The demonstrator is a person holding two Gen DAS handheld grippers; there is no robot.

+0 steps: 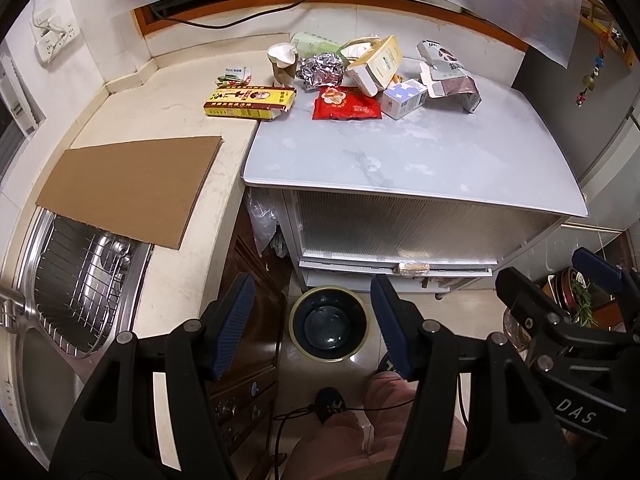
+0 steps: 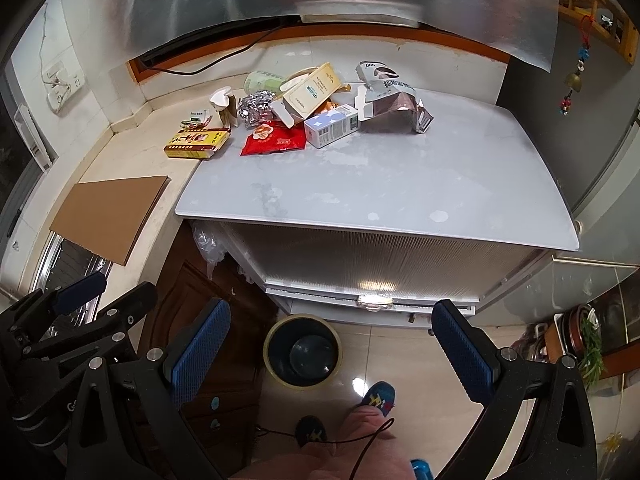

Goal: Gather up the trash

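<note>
1. Nearest the lens, the left gripper is hanging over the floor with its jaws sitting apart, nothing between them.
2. The right gripper is doing the same, jaws spread wide and empty.
3. The dark bin is sitting on the floor right between the jaws, empty as far as I can see.
4. The trash is piling up at 12 o'clock, at the far edge of the grey desk: yellow box, red packet, foil ball, paper cup, white-blue carton.
5. A cardboard sheet is lying at 10 o'clock, overhanging the sink.
</note>
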